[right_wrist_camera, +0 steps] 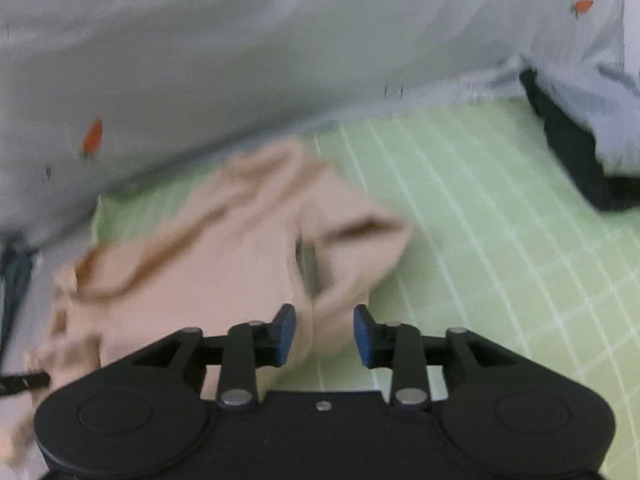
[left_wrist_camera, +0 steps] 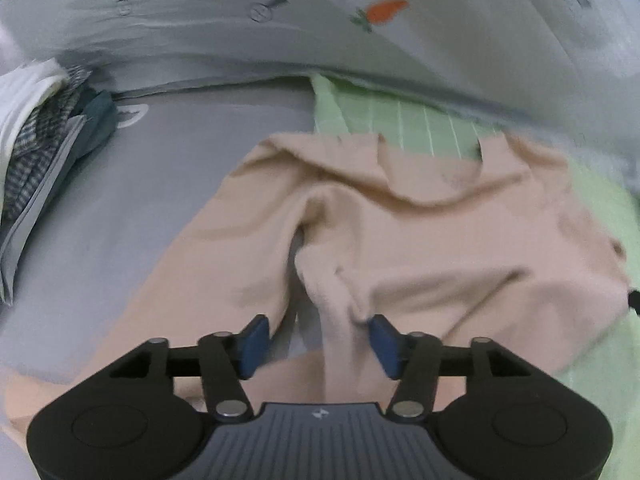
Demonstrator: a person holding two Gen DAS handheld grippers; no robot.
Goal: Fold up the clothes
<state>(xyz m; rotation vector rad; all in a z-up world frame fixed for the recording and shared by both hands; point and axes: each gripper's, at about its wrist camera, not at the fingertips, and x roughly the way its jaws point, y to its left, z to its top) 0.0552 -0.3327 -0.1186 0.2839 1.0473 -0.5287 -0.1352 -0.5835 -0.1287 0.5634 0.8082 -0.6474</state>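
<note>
A peach-beige garment (left_wrist_camera: 420,232) lies spread and rumpled on a bed, partly on a grey sheet (left_wrist_camera: 160,184) and partly on a light green grid-patterned cloth (left_wrist_camera: 432,128). Its fabric is creased, with a twisted ridge running down the middle toward the left gripper (left_wrist_camera: 318,344).

The left gripper is open, its blue pads wide apart, and that ridge of the garment passes between them; the right-hand pad touches a fold of the cloth, the other pad stands clear of it.

In the right wrist view the same garment (right_wrist_camera: 224,264) lies across the edge of the green cloth (right_wrist_camera: 480,216), with a loose flap raised near its right end. The right gripper (right_wrist_camera: 324,334) is also open, and a strip of the garment runs between its blue pads without being pinched.

Behind everything a pale duvet printed with orange carrots (left_wrist_camera: 384,10) rises like a wall. At the far left sits a pile of other clothes (left_wrist_camera: 44,136), striped and dark. A dark item (right_wrist_camera: 572,152) lies at the far right under the duvet; the blur hides what it is.
</note>
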